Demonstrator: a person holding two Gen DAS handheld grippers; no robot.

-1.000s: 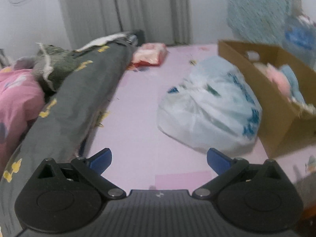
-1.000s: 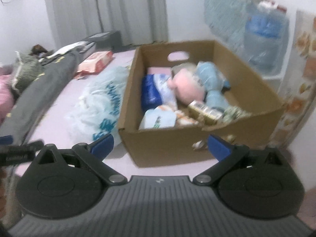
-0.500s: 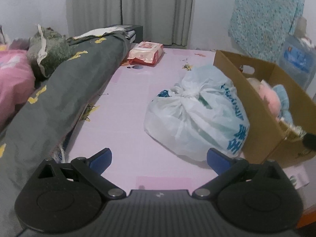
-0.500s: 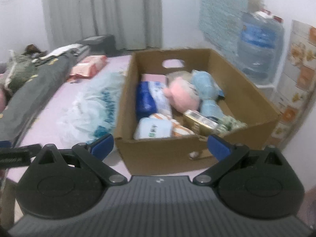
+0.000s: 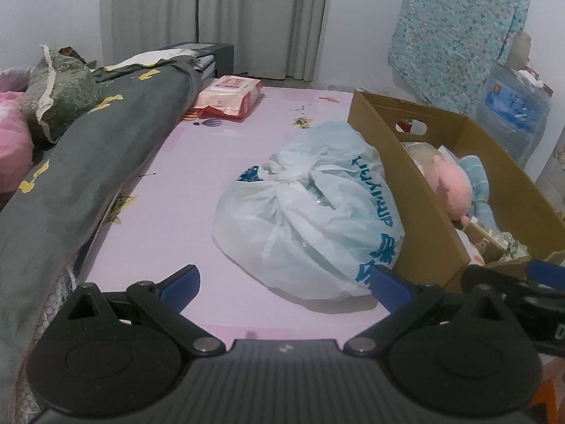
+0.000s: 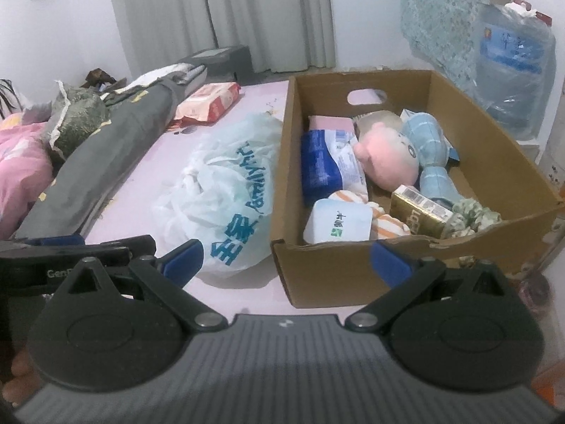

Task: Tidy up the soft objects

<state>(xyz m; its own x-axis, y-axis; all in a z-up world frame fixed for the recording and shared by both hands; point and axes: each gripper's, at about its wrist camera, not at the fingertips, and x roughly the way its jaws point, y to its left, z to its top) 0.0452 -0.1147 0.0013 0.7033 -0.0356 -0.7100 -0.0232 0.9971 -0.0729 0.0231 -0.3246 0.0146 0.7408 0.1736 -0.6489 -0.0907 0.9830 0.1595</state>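
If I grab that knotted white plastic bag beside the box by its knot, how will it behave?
The knotted white plastic bag with blue print looks thin and crinkled, so it will likely sag and swing below the knot. Its bulging, rounded shape suggests soft, lightish filling. The film may slip in a claw; gripping the bunched knot probably holds better.

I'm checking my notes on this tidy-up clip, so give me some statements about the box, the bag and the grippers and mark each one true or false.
1. The pink plush toy lies inside the brown cardboard box. True.
2. The knotted white plastic bag with blue lettering sits inside that box. False: it rests on the pink mat, against the box's outer wall.
3. The left gripper is clamped on the bag. False: it is open and holds nothing.
4. The right gripper is open and empty. True.
5. A pink-and-white wipes packet lies on the mat beyond the bag. True.
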